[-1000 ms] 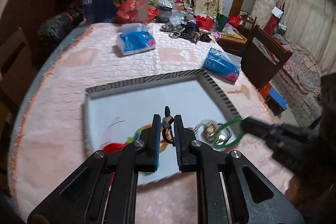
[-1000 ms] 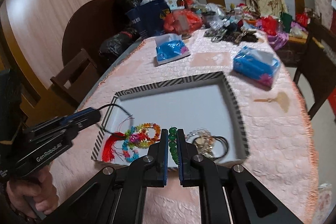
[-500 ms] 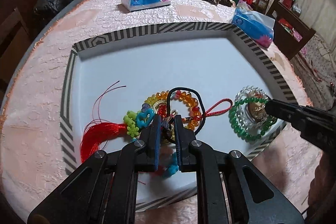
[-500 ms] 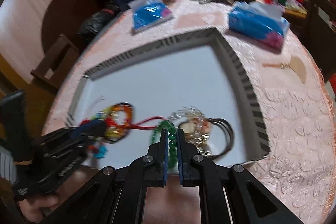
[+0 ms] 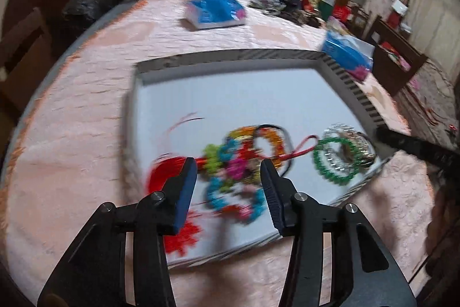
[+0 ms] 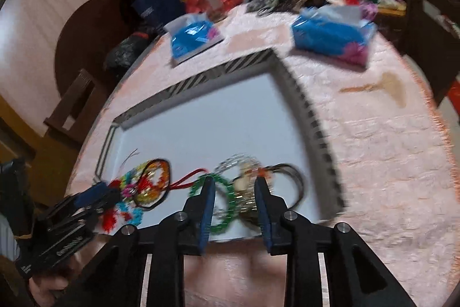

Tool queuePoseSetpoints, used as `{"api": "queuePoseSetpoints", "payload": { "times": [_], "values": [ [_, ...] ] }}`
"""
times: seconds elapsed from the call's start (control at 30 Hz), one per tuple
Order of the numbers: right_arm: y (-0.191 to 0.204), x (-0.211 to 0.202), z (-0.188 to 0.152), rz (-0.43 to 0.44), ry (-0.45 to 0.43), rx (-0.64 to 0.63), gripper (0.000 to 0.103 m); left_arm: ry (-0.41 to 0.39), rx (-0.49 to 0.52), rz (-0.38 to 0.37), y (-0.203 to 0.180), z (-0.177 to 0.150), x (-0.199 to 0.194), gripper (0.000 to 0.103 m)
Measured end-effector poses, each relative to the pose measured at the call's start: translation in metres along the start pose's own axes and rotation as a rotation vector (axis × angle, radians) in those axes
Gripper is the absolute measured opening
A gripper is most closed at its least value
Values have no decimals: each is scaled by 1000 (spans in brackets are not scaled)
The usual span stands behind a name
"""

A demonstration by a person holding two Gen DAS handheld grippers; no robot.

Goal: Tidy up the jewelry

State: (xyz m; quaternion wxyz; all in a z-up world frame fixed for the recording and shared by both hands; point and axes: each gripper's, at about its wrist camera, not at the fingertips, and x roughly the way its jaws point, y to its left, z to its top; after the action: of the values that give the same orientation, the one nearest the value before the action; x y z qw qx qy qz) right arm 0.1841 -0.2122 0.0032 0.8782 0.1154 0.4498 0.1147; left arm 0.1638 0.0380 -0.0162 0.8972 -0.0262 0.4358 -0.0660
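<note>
A white tray (image 5: 230,99) with a striped rim holds the jewelry. A pile of colourful bead bracelets with a red tassel (image 5: 238,163) lies at its near edge; it also shows in the right wrist view (image 6: 143,189). A green bead bracelet (image 5: 333,160) lies to the right on a clear bead bracelet and a gold piece (image 6: 244,192); black hair ties (image 6: 290,180) lie beside them. My left gripper (image 5: 228,171) is open and empty just above the colourful pile. My right gripper (image 6: 234,192) is open and empty above the green bracelet (image 6: 227,203).
The tray (image 6: 207,117) sits on a round table with a pink cloth (image 5: 72,120). Two blue tissue packs (image 6: 192,36) (image 6: 330,33) lie behind the tray. Bags and clutter fill the far side. Wooden chairs (image 6: 77,105) stand around the table.
Both grippers have opened and let go: the left released the black tie and beads, the right released the green bracelet. Both have drawn back a little; the jewelry lies in the tray.
</note>
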Motion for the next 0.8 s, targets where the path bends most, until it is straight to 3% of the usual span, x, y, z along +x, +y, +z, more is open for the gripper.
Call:
{"api": "queuePoseSetpoints", "payload": {
  "times": [0.1,0.2,0.37,0.63,0.7,0.8],
  "values": [
    [-22,1,-4,-35,38,77,34,11,-6,28,9,-11,-1,45],
    [-39,-6,-8,30,6,165,34,55,-13,25,15,-24,6,45],
    [-46,-9,-12,76,10,231,34,37,9,35,13,-36,-2,45],
    [-33,-14,-13,101,39,180,39,43,0,49,13,-25,-2,47],
    [-18,-21,-13,75,36,92,39,22,6,45,13,-23,-9,53],
    [14,-38,-17,-44,-14,-93,42,-44,23,51,9,-20,-27,75]
  ]
}}
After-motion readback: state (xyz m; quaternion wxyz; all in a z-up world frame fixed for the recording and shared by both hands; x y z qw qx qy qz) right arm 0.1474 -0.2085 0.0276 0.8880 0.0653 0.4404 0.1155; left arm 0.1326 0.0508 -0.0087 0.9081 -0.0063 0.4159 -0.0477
